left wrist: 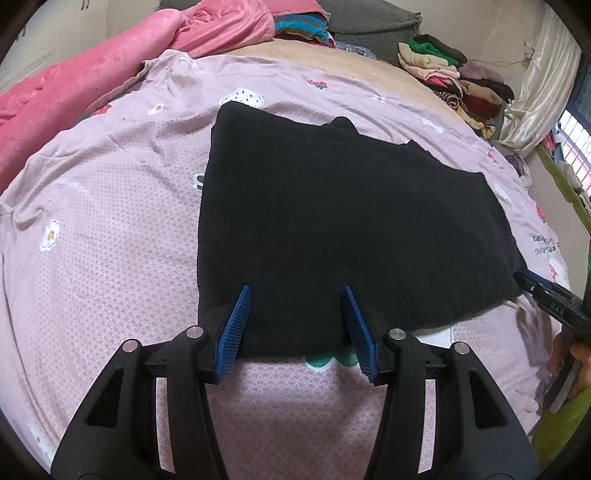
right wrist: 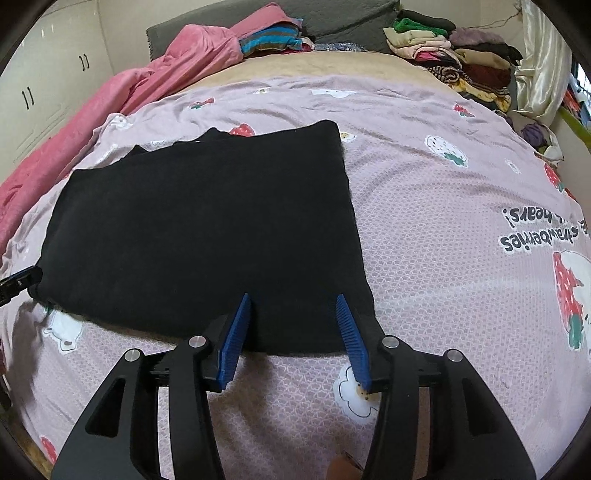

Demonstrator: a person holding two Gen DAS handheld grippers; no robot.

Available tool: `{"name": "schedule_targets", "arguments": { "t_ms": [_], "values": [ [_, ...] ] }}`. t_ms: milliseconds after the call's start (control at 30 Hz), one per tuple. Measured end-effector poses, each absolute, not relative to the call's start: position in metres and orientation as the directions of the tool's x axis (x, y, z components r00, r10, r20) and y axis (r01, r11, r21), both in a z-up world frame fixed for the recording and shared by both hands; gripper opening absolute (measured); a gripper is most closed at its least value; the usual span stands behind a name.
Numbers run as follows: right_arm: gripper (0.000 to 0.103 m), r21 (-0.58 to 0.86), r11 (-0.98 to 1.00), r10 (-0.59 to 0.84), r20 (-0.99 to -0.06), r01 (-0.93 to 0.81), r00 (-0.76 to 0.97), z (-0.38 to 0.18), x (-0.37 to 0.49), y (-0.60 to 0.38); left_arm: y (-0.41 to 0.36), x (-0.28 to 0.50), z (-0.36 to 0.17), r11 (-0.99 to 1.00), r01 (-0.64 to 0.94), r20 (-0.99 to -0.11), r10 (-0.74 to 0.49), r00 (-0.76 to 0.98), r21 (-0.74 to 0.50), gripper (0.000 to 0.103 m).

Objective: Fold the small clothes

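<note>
Taking the folded black fabric garment (left wrist: 332,221) as the landmark, it lies flat on the mauve, strawberry-and-flower printed bedspread (left wrist: 110,240) that covers the bed, roughly in the middle of it. To the garment's left, along the edge of the bed, a rumpled pink plush blanket (left wrist: 74,81) stretches away toward the head of the bed. At the garment's near edge, toward its left corner, the left gripper (left wrist: 297,290) points down at the cloth; its jaws stand spread, the blue ribbed pads (left wrist: 236,325) apart over the black hem with the fabric lying flat between them, not pinched. Beyond the garment's far edge sits a grey cushion (left wrist: 373,20), with a striped blue cloth (left wrist: 299,27) beside it. At the garment's near edge, toward its right corner, the right gripper (right wrist: 293,297) hovers in the same way, jaws spread, its blue pads (right wrist: 236,332) on either side of the hem and pressing nothing. In the left wrist view the right gripper's black body shows just off the garment's right corner, with a hand and a green sleeve (left wrist: 565,421) behind it. Far to the garment's right, at the head corner of the bed, a heap of mixed-colour folded clothes (left wrist: 454,74) is piled up, next to a cream satin curtain (left wrist: 539,96).
</note>
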State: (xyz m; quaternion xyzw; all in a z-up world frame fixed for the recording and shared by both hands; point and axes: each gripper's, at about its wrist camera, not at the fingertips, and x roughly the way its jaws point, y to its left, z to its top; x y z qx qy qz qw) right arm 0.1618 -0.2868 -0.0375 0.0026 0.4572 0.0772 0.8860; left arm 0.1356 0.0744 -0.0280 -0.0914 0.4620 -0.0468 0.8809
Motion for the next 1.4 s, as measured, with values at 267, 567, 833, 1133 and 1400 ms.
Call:
{"name": "schedule_targets", "arguments": {
  "t_ms": [267, 567, 833, 1133, 1400],
  "values": [
    [0.060, 0.105, 0.992, 0.127, -0.772, -0.071, 0.623, -0.022, 0.162, -0.307, 0.109, 0.119, -0.017, 0.944, -0.102, -0.746, -0.178, 0.642, -0.313, 0.064],
    [0.023, 0.176, 0.983, 0.174, -0.803, -0.052, 0.570, -0.034, 0.175, -0.316, 0.118, 0.128, -0.041, 0.909, -0.139, -0.777, -0.248, 0.578, -0.393, 0.013],
    [0.007, 0.179, 0.984, 0.158, -0.794, -0.023, 0.587, -0.035, 0.161, -0.332, 0.115, 0.122, -0.042, 0.921, -0.118, -0.792, -0.247, 0.558, -0.371, 0.012],
    [0.021, 0.134, 0.991, 0.109, -0.801, -0.001, 0.588, -0.039, 0.158, -0.328, 0.111, 0.116, -0.041, 0.941, -0.114, -0.810, -0.207, 0.548, -0.317, 0.023],
    [0.054, 0.128, 0.992, 0.099, -0.785, 0.003, 0.611, -0.031, 0.144, -0.330, 0.109, 0.107, -0.032, 0.956, -0.102, -0.811, -0.173, 0.559, -0.275, 0.028]
  ]
}}
